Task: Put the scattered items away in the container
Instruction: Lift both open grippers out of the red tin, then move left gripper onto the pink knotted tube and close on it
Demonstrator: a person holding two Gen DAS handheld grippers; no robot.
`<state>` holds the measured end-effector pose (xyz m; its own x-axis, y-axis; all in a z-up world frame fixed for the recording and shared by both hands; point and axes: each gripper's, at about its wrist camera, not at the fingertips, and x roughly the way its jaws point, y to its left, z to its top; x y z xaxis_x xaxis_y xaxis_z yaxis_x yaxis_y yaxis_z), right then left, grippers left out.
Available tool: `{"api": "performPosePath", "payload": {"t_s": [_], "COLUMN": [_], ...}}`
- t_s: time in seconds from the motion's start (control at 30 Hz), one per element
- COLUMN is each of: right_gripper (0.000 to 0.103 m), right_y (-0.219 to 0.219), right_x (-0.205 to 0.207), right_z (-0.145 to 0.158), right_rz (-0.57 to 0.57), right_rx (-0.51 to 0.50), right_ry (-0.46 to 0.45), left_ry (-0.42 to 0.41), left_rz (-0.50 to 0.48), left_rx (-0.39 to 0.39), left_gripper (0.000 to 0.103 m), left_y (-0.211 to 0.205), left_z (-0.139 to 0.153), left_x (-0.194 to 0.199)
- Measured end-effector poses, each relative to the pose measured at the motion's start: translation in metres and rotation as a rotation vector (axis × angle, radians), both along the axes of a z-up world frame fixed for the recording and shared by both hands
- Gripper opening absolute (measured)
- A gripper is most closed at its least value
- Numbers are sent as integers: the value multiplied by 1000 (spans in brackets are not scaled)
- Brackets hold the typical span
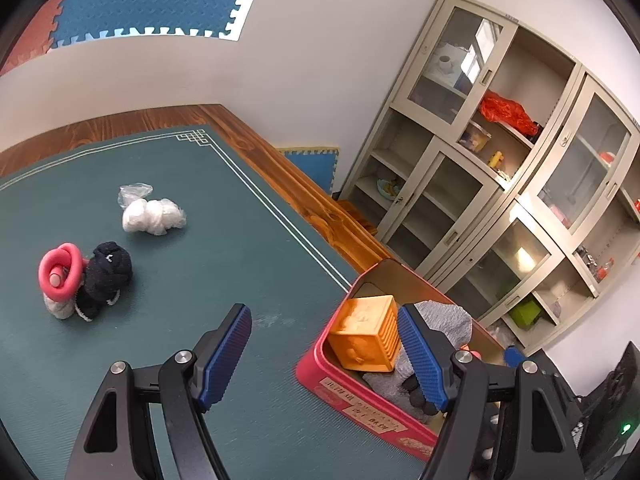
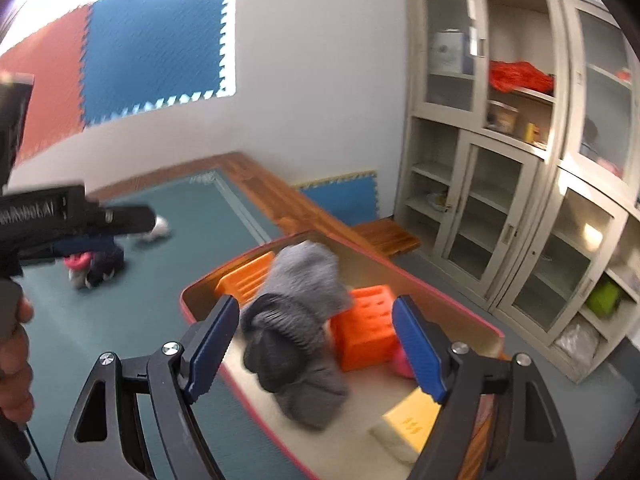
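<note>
Red tin approx. half loaded w/ orange cube & grey sock; pink ring, black sock, white bundle remain on mat beyond tin; my left gripper & right gripper both wide, empty.

Left hand-held gripper fills the lower frame, blue-padded jaws spread wide and empty. Right hand-held gripper (also lower frame) is equally spread; a bare hand shows at left edge.
</note>
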<state>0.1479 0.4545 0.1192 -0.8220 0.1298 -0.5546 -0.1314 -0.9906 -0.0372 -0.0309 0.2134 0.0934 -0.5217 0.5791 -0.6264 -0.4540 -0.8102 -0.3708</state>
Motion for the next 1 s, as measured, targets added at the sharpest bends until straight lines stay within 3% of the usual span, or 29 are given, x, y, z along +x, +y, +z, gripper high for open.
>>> {"api": "performPosePath", "payload": {"t_s": [0.13,0.33,0.53,0.67,0.87,1.0], "right_gripper": [82,82,82,83,83,83], "right_y": [-9,15,27,25,20,25], "right_x": [-12,-15,-7,-9,-16,-7], "right_z": [-17,-22,-7,0,-7,-12], "right_rz": [5,-94,-243,-233,-161,-164], "right_rx": [29,-18,10,-33,-23,42], "right_ry": [-78,-94,6,50,-23,-76], "left_ry": [2,4,-18,-40,-45,-49], "left_rz": [10,34,106,169,204,195], "left_rx": [-4,-41,-77,-58,-30,-37], "left_gripper": [77,77,77,77,77,77], "left_y": [-7,-20,-53,-83,-105,-100], "left_z": [0,-6,-18,-20,-17,-20], "left_x": [-1,-5,-18,-31,-39,-41]}}
